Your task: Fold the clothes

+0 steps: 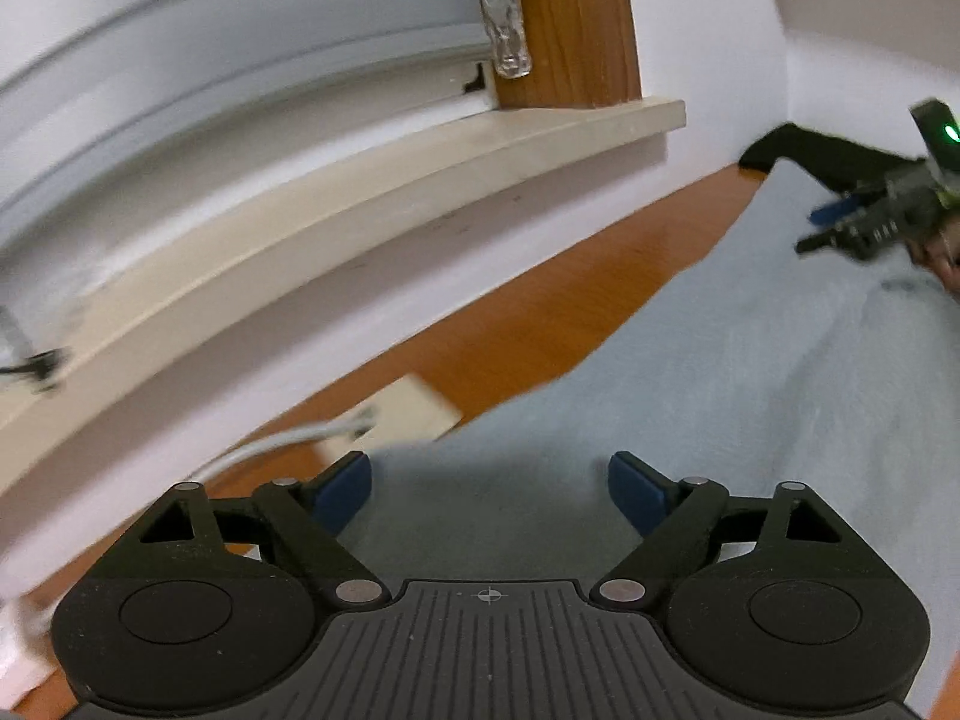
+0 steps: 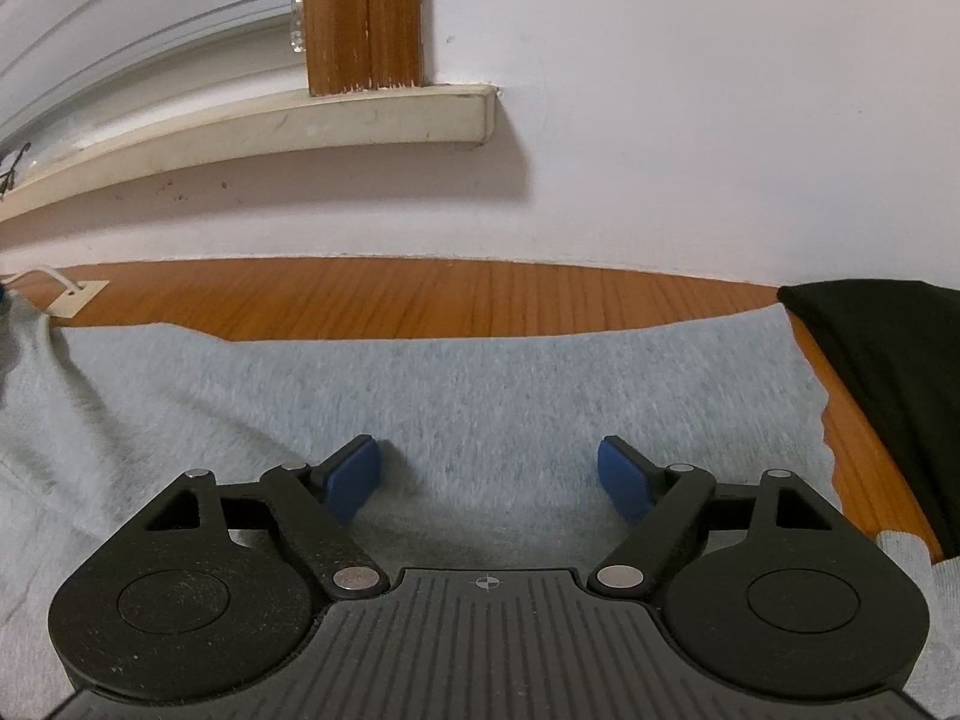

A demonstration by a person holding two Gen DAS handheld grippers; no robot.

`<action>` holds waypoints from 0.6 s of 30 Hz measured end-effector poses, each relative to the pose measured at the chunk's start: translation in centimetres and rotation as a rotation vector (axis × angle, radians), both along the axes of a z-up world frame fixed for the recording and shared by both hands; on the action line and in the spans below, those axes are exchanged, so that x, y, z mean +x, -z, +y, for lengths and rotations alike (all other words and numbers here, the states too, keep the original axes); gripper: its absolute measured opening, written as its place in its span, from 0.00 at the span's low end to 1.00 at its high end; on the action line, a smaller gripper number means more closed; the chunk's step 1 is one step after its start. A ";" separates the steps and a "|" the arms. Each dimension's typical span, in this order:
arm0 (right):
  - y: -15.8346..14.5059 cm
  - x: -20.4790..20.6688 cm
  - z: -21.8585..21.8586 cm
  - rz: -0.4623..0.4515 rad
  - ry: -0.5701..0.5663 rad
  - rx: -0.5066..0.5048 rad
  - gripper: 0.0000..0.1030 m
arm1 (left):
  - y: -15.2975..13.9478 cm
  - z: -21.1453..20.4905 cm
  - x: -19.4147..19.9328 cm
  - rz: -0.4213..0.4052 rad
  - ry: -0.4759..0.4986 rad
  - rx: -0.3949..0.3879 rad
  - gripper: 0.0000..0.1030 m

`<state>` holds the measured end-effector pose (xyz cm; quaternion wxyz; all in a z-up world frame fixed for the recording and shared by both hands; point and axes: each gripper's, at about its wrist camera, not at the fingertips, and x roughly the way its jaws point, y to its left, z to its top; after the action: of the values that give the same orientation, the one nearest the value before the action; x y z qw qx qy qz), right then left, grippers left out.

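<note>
Both pairs of fingers stand wide apart with nothing between them. Left gripper (image 1: 489, 489) hangs over the near left part of the grey garment (image 1: 750, 372), close to its left edge, where a white cable (image 1: 270, 447) and a pale plate (image 1: 402, 414) lie on the desk (image 1: 540, 312). Right gripper (image 2: 489, 474) hangs above the cloth's right half, the far hem just ahead of its tips. A black garment (image 2: 888, 372) lies at the right end, by the desk's far right corner. The grey cloth lies flat, its long axis running left to right along the wall (image 2: 660, 120), so each gripper is nearer its own end. My guess: both reach forward to the far hem.
</note>
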<state>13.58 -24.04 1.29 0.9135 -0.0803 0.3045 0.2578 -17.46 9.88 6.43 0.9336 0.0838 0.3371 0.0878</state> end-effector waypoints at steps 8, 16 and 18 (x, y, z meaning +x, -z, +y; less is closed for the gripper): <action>0.0 0.0 0.1 -0.001 0.000 -0.001 0.76 | -0.5 2.5 -9.0 -0.003 -0.001 -0.051 0.64; 0.0 0.0 0.1 0.000 -0.001 0.001 0.76 | -0.9 2.1 -10.5 -0.015 0.073 -0.140 0.63; 0.0 0.0 0.1 0.000 -0.001 0.001 0.76 | -0.8 1.7 -10.6 -0.021 0.073 -0.140 0.63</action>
<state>13.60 -23.96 1.31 0.9134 -0.0799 0.3041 0.2585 -28.02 11.63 7.26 0.9433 0.0296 0.3292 0.0310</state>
